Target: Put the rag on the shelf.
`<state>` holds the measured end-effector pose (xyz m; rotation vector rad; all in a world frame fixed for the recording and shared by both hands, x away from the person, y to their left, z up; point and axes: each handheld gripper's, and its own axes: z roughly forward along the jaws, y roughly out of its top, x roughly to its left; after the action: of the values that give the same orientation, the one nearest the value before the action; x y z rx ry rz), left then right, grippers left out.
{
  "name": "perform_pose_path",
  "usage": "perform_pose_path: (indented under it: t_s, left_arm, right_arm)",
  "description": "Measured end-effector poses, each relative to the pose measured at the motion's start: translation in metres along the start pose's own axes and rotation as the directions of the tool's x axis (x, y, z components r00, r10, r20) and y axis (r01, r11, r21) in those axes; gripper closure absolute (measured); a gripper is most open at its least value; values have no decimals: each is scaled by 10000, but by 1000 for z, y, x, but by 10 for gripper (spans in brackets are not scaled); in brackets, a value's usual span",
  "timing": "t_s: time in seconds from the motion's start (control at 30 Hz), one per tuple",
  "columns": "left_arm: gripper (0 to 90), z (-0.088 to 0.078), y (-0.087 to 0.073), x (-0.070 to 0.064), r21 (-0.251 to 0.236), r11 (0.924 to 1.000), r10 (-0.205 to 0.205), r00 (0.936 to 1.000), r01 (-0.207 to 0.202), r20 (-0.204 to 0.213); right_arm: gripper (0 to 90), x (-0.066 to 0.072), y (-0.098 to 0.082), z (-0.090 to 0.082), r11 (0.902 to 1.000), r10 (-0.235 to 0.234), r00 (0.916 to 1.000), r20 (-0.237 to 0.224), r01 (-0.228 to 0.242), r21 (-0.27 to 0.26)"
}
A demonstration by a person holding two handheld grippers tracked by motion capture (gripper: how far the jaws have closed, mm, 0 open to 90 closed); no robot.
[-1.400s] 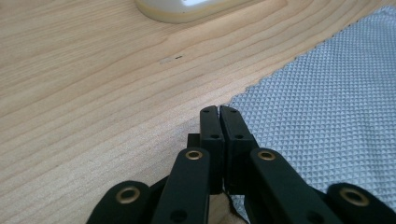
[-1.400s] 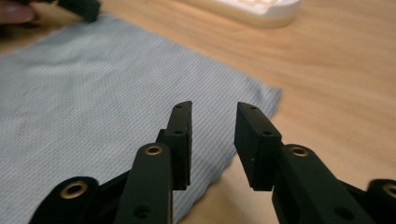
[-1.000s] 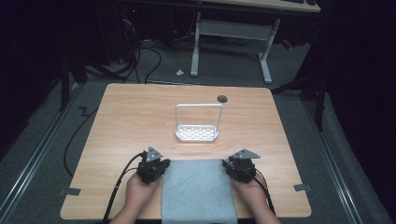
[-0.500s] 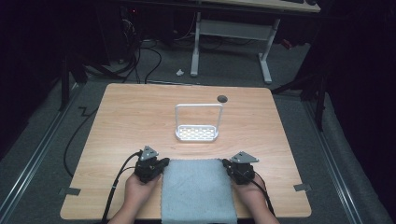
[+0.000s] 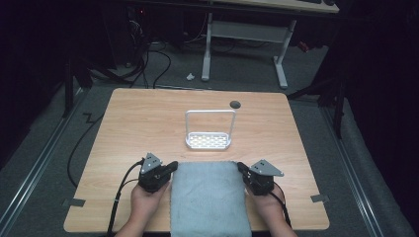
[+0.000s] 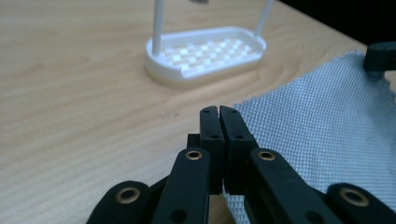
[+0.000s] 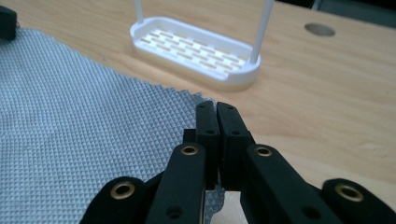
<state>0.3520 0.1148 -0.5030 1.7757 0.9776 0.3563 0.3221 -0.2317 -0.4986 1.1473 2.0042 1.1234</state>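
Change since the earlier high views: the right gripper (image 5: pixel 243 170) has just been closing its jaws, and they now meet on the far right corner of the grey cloth (image 5: pixel 208 197). Both hands sit slightly higher in the frame than before, and the cloth's far corners appear to lift with them. Judgement: both far corners are now secured, so the cloth is ready to be raised or folded.

Left gripper (image 6: pixel 219 112): jaws together with no visible gap, pinching the far left corner of the cloth (image 6: pixel 322 135), whose edge runs under the jaw tips in the left gripper view.

Right gripper (image 7: pixel 216 108): jaws likewise together, clamped on the cloth (image 7: pixel 79 107) at its corner.

Cloth location: lower centre of the high view, lying flat on the wooden table (image 5: pixel 143 118) between the two hands, its near edge reaching the bottom of the frame.

White rack (image 5: pixel 209 139): centre of the frame, just beyond the cloth's far edge, not touching it.
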Motion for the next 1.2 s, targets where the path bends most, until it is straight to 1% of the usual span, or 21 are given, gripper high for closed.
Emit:
perform_pose_path:
  t_s: [0.07, 0.17, 0.3, 0.33, 0.4, 0.5, 0.57, 0.63, 0.7, 0.83, 0.9, 0.93, 1.03, 1.13, 1.2]
  left_arm:
    - [886, -3, 5, -1, -223, 9997, 67, 10000, -67, -8]
    - [887, -6, 11, -2, -505, 9984, 250, 9997, -250, 0]
    - [887, -9, 21, -5, -761, 9959, 490, 9988, -495, -84]
    - [887, -12, 23, -6, -900, 9947, 491, 9988, -496, -77]
    - [888, -15, 27, -7, -1104, 9922, 550, 9982, -572, -231]
    - [890, -19, 36, -8, -1407, 9886, 502, 9983, -537, -284]
    - [891, -22, 43, -9, -1525, 9868, 510, 9983, -547, -280]
    - [892, -23, 50, -10, -1589, 9852, 608, 9977, -647, -295]
    - [892, -25, 56, -11, -1686, 9830, 685, 9971, -729, -317]
    - [892, -29, 69, -13, -1949, 9773, 781, 9963, -837, -365]
    - [893, -32, 75, -14, -2141, 9728, 809, 9959, -880, -417]
    - [893, -33, 77, -14, -2166, 9720, 835, 9956, -909, -434]
    - [893, -36, 85, -13, -2373, 9670, 844, 9953, -931, -465]
    - [893, -38, 93, -13, -2525, 9620, 937, 9942, -1042, -533]
    - [894, -41, 99, -13, -2667, 9582, 933, 9943, -1038, -517]
  right_arm:
    - [894, -1, 6, -3, 9998, 96, 10000, -23, -97, -190]
    - [894, -2, 12, -6, 9990, 97, 10000, 22, -96, -435]
    - [894, -3, 24, -13, 9973, -90, 9999, 112, 98, -723]
    - [894, -4, 27, -15, 9961, -92, 9999, 132, 103, -880]
    - [894, -5, 34, -18, 9941, -114, 9998, 161, 131, -1080]
    - [894, -7, 43, -23, 9898, -87, 9998, 200, 115, -1421]
    - [894, -8, 50, -26, 9874, -46, 9997, 231, 82, -1580]
    - [894, -8, 55, -28, 9831, -30, 9997, 237, 73, -1829]
    - [895, -9, 60, -30, 9806, -1, 9997, 256, 51, -1958]
    - [895, -11, 70, -34, 9732, 33, 9996, 290, 35, -2299]
    - [895, -11, 75, -37, 9703, 80, 9995, 306, -3, -2419]
    - [895, -12, 79, -38, 9680, 68, 9995, 306, 12, -2511]
    - [895, -12, 85, -42, 9639, 19, 9994, 342, 73, -2660]
    - [895, -13, 92, -45, 9590, -28, 9992, 399, 140, -2829]
    - [895, -14, 98, -47, 9554, 4, 9991, 423, 121, -2950]
